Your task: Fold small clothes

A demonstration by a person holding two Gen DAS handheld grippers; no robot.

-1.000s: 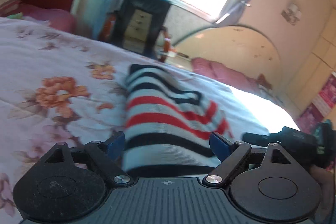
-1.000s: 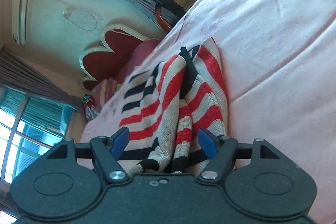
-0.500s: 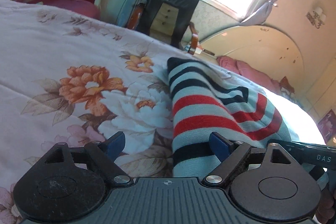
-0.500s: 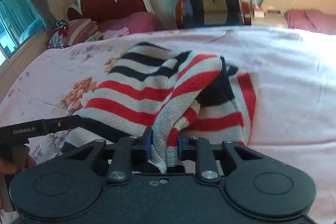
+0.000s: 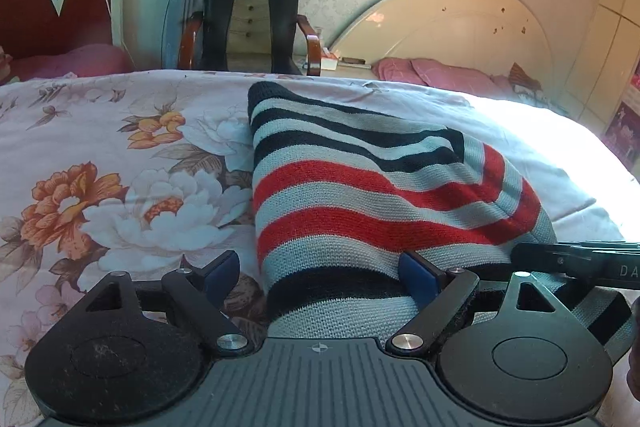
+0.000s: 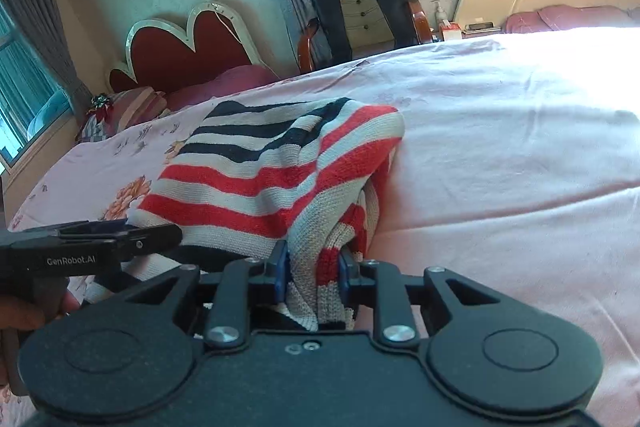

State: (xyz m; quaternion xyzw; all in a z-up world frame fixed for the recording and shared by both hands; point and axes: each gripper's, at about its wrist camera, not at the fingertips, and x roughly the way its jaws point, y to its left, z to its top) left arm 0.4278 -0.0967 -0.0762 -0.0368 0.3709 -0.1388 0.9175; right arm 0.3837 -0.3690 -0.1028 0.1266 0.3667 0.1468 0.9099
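Left wrist view: my left hand-held gripper (image 5: pixel 320 269) stands spread wide over the near hem of the striped knit sweater (image 5: pixel 360 195), gripping nothing. The sweater lies part-folded on the floral bedsheet (image 5: pixel 120 187), toward the bed's near edge. A black armchair (image 5: pixel 248 19), red headboard (image 5: pixel 52 15) and pink pillow (image 5: pixel 432 75) stand beyond the far edge, well apart.

Right wrist view: my right hand-held gripper (image 6: pixel 314 273) has just been closing and pinches a bunched fold of the sweater (image 6: pixel 272 167) between its pads. The left hand-held gripper (image 6: pixel 100 247) reaches in from the left, just beside the hem.

Step in hand, by my judgement: securing the near edge for a fold. Next, the left must close on the hem, then both lift together. The bunched cloth could fold unevenly.
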